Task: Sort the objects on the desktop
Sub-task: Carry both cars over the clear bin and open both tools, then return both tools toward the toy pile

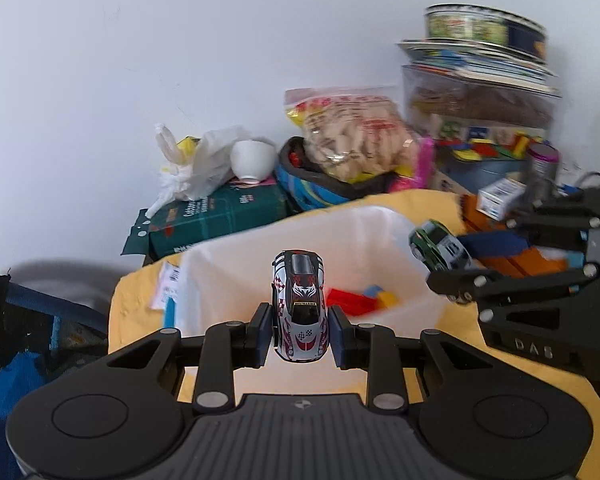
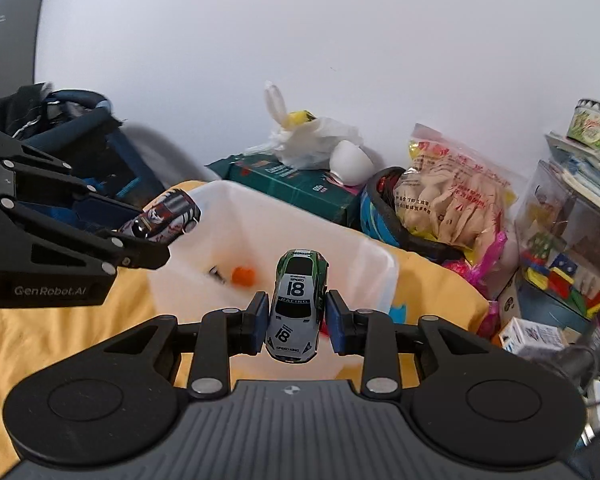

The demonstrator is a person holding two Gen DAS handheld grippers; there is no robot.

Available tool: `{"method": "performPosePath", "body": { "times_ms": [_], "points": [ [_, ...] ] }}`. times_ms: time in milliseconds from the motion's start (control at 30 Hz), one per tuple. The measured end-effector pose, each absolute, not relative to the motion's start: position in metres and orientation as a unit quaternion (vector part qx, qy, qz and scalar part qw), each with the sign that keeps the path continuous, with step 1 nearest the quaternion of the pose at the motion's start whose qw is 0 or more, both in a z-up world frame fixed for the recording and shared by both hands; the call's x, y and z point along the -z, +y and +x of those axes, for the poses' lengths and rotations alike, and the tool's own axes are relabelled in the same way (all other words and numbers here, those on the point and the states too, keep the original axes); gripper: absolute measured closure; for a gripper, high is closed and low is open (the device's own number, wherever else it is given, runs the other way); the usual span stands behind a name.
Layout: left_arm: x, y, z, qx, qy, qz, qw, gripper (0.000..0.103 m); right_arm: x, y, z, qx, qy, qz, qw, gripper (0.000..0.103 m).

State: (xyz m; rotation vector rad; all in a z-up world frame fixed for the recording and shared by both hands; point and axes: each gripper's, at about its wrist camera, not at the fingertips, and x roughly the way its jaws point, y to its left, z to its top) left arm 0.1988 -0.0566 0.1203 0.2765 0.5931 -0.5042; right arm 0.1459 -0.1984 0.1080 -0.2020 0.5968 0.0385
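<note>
A plain white wall (image 1: 140, 80) backs a cluttered desk draped in a yellow cloth (image 1: 140, 312), on which a white plastic bin (image 1: 228, 264) stands open.

The left gripper (image 1: 300, 334) is clamped on a silver toy car (image 1: 300, 308) with red and black flame markings. The car sits squarely between the two blue pads, pinched by its flanks, and its length runs out ahead of the fingertips over the bin's mouth. Below and beyond it, inside the bin, lie red, blue and yellow blocks (image 1: 360, 300).

The right gripper (image 2: 296, 326) is clamped in the same way on a green and white toy car (image 2: 298, 308) numbered 18, its sides pressed by the pads and its far end pointing forward over the bin. An orange piece (image 2: 244, 276) lies on the bin floor ahead of and to the left of this car.

Each gripper appears in the other's view: from the left wrist the right one reaches in from the right edge, and from the right wrist the left one reaches in from the left edge, both cars near the bin's rim.

Behind the bin sit a dark green box (image 1: 220, 212), a white crumpled bag (image 1: 196, 164), a white bowl (image 1: 252, 160) turned upside down, and a clear bag of snacks (image 1: 352, 136). To the far right, a stack of books (image 1: 480, 64) rests on a clear container.
</note>
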Motion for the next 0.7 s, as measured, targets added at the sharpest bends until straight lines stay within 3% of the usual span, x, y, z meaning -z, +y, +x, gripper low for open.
{"method": "performPosePath", "body": {
  "times_ms": [167, 200, 233, 267, 500, 700],
  "points": [
    [-0.114, -0.062, 0.250, 0.205, 0.307, 0.114, 0.923, 0.069, -0.094, -0.210, 0.193, 0.013, 0.317, -0.067, 0.946, 0.069],
    [-0.108, -0.064, 0.259, 0.201, 0.314, 0.116, 0.921, 0.066, -0.090, -0.212, 0.196, 0.019, 0.319, -0.061, 0.946, 0.067],
    [-0.104, -0.064, 0.261, 0.195, 0.325, 0.118, 0.918, 0.059, -0.086, -0.214, 0.199, 0.025, 0.328, -0.058, 0.943, 0.059],
    [-0.102, -0.062, 0.262, 0.191, 0.332, 0.116, 0.916, 0.059, -0.083, -0.217, 0.201, 0.027, 0.336, -0.053, 0.940, 0.057],
    [-0.094, -0.028, 0.192, 0.231, 0.324, 0.057, 0.916, 0.050, -0.087, -0.236, 0.127, -0.023, 0.292, -0.045, 0.955, 0.053],
    [-0.049, -0.020, 0.117, 0.245, 0.376, 0.042, 0.893, 0.048, -0.033, -0.257, 0.068, -0.038, 0.356, -0.029, 0.933, 0.051]
  ]
}}
